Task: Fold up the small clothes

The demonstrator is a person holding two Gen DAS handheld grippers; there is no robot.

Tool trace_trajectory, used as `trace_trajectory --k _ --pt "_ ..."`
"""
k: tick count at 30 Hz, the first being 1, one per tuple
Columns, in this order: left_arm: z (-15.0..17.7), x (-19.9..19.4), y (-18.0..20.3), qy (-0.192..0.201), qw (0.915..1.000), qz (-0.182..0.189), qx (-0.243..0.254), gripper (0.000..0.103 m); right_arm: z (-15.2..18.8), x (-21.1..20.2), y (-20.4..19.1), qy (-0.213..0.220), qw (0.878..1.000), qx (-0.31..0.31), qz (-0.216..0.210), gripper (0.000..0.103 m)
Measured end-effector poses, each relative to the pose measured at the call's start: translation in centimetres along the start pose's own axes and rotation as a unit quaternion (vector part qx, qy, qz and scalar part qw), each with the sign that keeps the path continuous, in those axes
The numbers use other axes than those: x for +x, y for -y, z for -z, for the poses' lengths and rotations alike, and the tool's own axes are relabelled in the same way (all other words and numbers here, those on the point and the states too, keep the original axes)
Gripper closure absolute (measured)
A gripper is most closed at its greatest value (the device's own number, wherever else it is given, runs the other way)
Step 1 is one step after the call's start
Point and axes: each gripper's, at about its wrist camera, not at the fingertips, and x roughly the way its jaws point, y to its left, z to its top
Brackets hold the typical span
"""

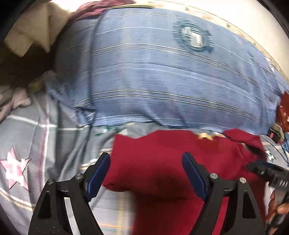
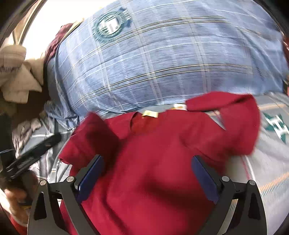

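Observation:
A small dark red shirt (image 1: 162, 162) lies on a grey checked bedsheet (image 1: 27, 137), collar away from me. In the right wrist view the red shirt (image 2: 153, 162) shows its collar label and a sleeve bent over at the right. My left gripper (image 1: 146, 162) is open, just above the shirt's left part, holding nothing. My right gripper (image 2: 148, 166) is open above the shirt's middle, holding nothing. The right gripper also shows at the right edge of the left wrist view (image 1: 267, 171). The left gripper shows at the left of the right wrist view (image 2: 30, 155).
A big blue checked pillow (image 1: 171, 81) lies just behind the shirt; it also fills the top of the right wrist view (image 2: 162, 63). Cream cloth (image 1: 30, 34) and maroon cloth (image 1: 94, 9) are heaped at the back left. A red item (image 1: 283, 112) sits at the right edge.

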Motion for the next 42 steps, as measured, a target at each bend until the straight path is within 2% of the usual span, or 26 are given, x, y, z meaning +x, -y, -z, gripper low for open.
trace_trajectory --k 3,6,10,15,16,17,18,20,21,23,27,30,32,33,35,37,38,39,40,42 --pt "0.7 2.4 -2.6 -0.031 0.9984 0.016 -0.046 0.022 -0.7 2.4 -1.5 -0.022 1.0 -0.009 -0.008 0.005" --pt "0.6 4.3 -4.2 -0.05 0.9961 -0.008 -0.072 0.023 -0.8 3.7 -2.7 -0.034 0.999 -0.008 -0.03 0.005" --pt "0.2 3.8 -6.0 -0.021 0.9945 -0.054 -0.087 0.023 -0.2 5.3 -3.8 -0.045 0.998 -0.046 0.025 0.006" --pt "0.2 4.5 -7.0 -0.023 0.9908 -0.063 -0.118 0.023 0.0 7.1 -2.5 -0.064 0.995 -0.067 0.047 0.009" --pt "0.2 4.8 -6.9 -0.026 0.9907 -0.065 -0.117 0.023 0.1 7.7 -2.3 -0.069 0.994 -0.072 0.048 0.012" --pt "0.1 4.4 -6.8 -0.027 0.9908 -0.067 -0.115 0.023 0.2 8.2 -2.3 -0.075 0.993 -0.079 0.05 0.022" --pt "0.2 4.3 -6.8 -0.029 0.991 -0.067 -0.113 0.023 0.4 8.7 -2.3 -0.082 0.991 -0.089 0.055 0.037" --pt "0.5 4.4 -6.7 -0.033 0.9913 -0.064 -0.11 0.023 0.9 9.2 -2.7 -0.079 0.987 -0.12 0.071 0.047" --pt "0.6 4.3 -6.5 -0.034 0.9915 -0.06 -0.11 0.023 1.1 9.1 -3.0 -0.066 0.986 -0.133 0.071 0.062" --pt "0.4 4.2 -6.6 -0.033 0.9915 -0.06 -0.111 0.023 1.2 9.1 -3.3 -0.061 0.986 -0.143 0.068 0.068" --pt "0.4 4.2 -6.7 -0.033 0.9911 -0.066 -0.111 0.023 0.4 8.9 -3.5 -0.059 0.984 -0.15 0.081 0.086" --pt "0.4 4.3 -7.0 -0.035 0.9905 -0.063 -0.118 0.023 -0.2 8.3 -3.1 -0.058 0.984 -0.149 0.076 0.086" --pt "0.5 4.4 -6.9 -0.036 0.9905 -0.063 -0.117 0.023 -0.4 7.9 -2.3 -0.062 0.988 -0.128 0.058 0.08" --pt "0.5 4.4 -6.9 -0.036 0.9906 -0.063 -0.116 0.023 -0.6 7.6 -1.7 -0.06 0.991 -0.107 0.046 0.061" --pt "0.5 4.4 -6.8 -0.037 0.9906 -0.063 -0.116 0.023 -0.7 7.2 -0.8 -0.053 0.994 -0.084 0.039 0.036" --pt "0.4 4.6 -6.6 -0.039 0.9907 -0.063 -0.114 0.023 -0.5 7.4 -0.7 -0.058 0.993 -0.094 0.037 0.039" --pt "0.4 4.7 -6.5 -0.04 0.9908 -0.064 -0.112 0.023 -0.2 8.0 -1.0 -0.072 0.991 -0.11 0.037 0.044" --pt "0.4 4.7 -6.5 -0.04 0.991 -0.064 -0.111 0.023 0.2 8.7 -1.4 -0.082 0.988 -0.126 0.038 0.06" --pt "0.3 4.8 -6.4 -0.04 0.9911 -0.065 -0.109 0.023 0.8 9.5 -2.0 -0.088 0.984 -0.149 0.046 0.061" --pt "0.3 4.7 -6.5 -0.037 0.9909 -0.067 -0.111 0.023 1.0 9.7 -2.9 -0.073 0.981 -0.173 0.053 0.08"
